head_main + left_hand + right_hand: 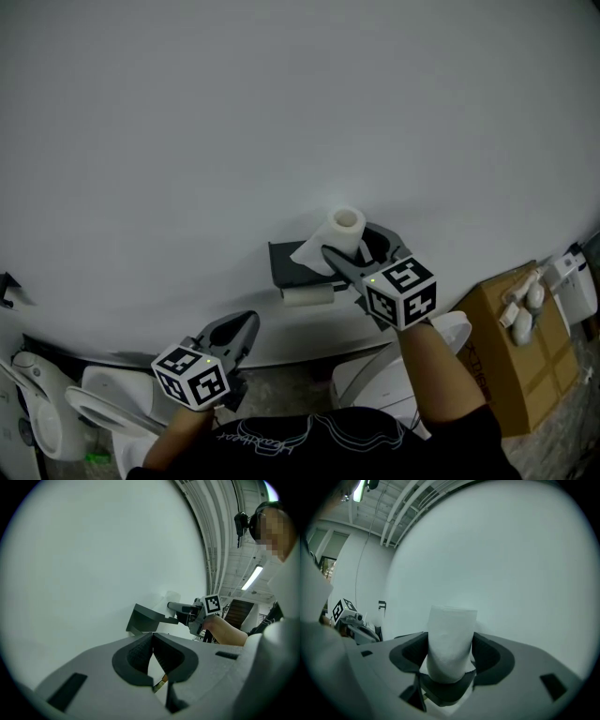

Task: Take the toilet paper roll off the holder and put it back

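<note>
R hand-held gripper (450, 657), jaws wide, clamps white TP roll (451, 627); L hand-held gripper (153, 639) closed.

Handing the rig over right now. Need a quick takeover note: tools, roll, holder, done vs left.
Right tool: shut on the toilet paper roll, held upright just right of the holder on the wall. A loose sheet hangs over the holder's front.
Left tool: shut, empty, low and to the left, clear of the holder.
Done: the roll appears to be off the holder.
Left: seat the roll back on the holder, then open the right tool.
</note>
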Action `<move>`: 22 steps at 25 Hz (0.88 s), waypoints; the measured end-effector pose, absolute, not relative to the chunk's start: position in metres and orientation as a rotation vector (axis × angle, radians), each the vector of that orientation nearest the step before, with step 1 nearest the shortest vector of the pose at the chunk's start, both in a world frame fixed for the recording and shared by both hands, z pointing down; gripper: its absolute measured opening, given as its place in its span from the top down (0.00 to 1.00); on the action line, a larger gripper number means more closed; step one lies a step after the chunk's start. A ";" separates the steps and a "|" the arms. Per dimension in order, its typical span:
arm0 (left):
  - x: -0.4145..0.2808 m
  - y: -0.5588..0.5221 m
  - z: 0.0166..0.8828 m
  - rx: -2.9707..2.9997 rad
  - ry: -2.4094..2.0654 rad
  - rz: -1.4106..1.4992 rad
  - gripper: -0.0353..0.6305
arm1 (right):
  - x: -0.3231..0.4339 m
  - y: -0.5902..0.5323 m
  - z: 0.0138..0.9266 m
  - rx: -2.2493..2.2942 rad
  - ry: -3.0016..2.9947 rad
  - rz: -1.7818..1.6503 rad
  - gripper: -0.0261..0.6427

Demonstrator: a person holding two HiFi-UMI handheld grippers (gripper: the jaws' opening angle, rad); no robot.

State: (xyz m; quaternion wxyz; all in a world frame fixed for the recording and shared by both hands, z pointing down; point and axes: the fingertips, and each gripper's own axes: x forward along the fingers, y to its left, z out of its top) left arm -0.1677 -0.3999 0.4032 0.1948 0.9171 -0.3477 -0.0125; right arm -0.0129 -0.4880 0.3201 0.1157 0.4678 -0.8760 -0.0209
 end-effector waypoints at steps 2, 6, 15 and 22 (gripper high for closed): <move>-0.170 -0.403 0.405 2.558 -0.973 -0.044 0.94 | -0.012 -0.490 0.321 1.372 -2.572 -0.056 0.52; -0.171 -0.406 0.405 2.552 -0.960 -0.062 0.94 | -0.012 -0.490 0.321 1.385 -2.581 -0.050 0.52; -0.178 -0.411 0.416 2.530 -0.973 -0.059 0.94 | -0.010 -0.484 0.316 1.396 -2.684 -0.031 0.39; -0.171 -0.402 0.419 2.519 -0.965 -0.048 0.94 | 0.005 -0.452 0.294 1.456 -2.795 -0.006 0.41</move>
